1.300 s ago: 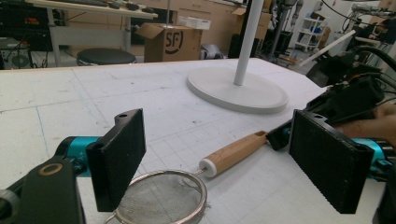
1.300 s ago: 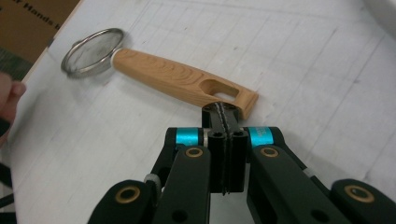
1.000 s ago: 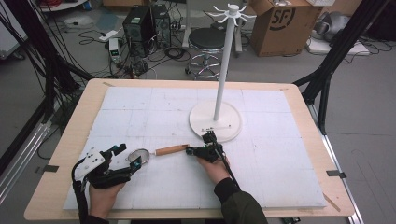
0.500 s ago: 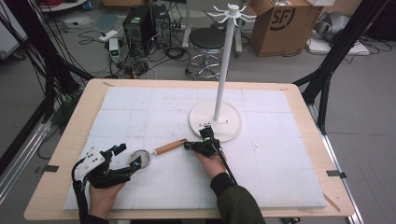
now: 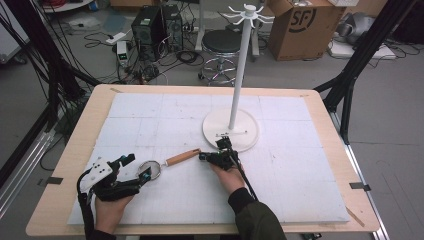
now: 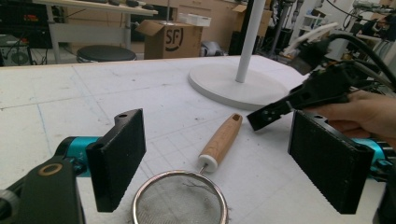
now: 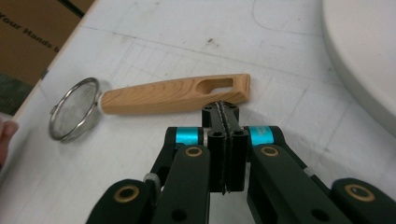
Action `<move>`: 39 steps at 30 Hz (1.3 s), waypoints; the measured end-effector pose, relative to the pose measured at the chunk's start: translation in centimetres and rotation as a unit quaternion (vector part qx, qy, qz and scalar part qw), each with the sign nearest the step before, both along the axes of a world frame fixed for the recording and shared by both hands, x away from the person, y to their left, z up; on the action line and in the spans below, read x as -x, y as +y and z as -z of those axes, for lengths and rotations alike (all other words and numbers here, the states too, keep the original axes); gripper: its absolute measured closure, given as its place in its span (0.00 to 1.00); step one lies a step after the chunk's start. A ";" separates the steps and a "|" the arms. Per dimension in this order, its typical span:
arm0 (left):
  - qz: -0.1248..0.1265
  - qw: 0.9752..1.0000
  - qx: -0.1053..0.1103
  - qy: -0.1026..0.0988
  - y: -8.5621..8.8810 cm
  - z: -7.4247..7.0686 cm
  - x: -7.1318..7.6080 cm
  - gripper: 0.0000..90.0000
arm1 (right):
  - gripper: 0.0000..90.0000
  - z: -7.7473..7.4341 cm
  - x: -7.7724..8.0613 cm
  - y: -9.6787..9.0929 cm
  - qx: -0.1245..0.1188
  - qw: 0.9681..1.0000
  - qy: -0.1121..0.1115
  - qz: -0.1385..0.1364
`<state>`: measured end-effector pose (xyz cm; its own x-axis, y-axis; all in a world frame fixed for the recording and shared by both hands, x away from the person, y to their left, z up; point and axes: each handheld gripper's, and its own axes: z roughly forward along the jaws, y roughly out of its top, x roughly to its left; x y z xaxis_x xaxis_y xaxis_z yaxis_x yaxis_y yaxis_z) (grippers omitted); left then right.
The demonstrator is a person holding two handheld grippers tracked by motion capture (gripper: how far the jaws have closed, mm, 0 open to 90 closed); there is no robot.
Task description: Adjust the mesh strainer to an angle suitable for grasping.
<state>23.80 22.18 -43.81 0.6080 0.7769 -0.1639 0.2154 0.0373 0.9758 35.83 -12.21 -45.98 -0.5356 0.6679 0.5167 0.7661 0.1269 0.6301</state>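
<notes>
Lying flat on the white padded table cover [image 5: 150, 115]: small round wire-mesh strainer with a light wooden handle [image 5: 167, 163], handle pointing toward 2 o'clock. Hovering just beside the handle's slotted end, right gripper [image 7: 226, 113] with its 2 jaws pressed together, pinching nothing. Flanking the mesh bowl at 8 o'clock, left gripper [image 6: 224, 154] with jaws spread wide. Standing at 1 o'clock, white round-based hook stand [image 5: 231, 129].

Strainer [image 5: 167, 164] on mat [image 5: 150, 115] – between claws; stand [image 5: 231, 127] behind, right.
</notes>
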 end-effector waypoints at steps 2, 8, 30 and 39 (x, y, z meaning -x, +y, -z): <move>0.000 1.000 0.001 0.001 0.1 0.0 0.0 0.22 | 0.79 -0.2 0.4 -0.8 -0.027 1.000 0.001 -0.001; 0.004 1.000 -0.005 0.001 -0.4 -0.1 0.1 0.22 | 0.51 -0.9 1.2 -2.3 -0.022 1.000 -0.016 -0.006; 0.030 0.998 -0.053 0.010 -1.6 0.2 -0.2 0.21 | 0.27 -4.2 8.7 -12.7 -0.046 0.986 -0.161 0.004; 0.038 0.997 -0.060 0.006 -2.2 0.0 -0.2 0.21 | 0.26 -3.9 10.2 -14.5 -0.038 0.985 -0.170 0.012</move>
<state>23.97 19.99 -43.78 0.6641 0.7432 -0.0812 0.2259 -0.0959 0.9694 25.66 -26.75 -42.08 -0.6707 0.6482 0.3604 0.5121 0.0533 0.8573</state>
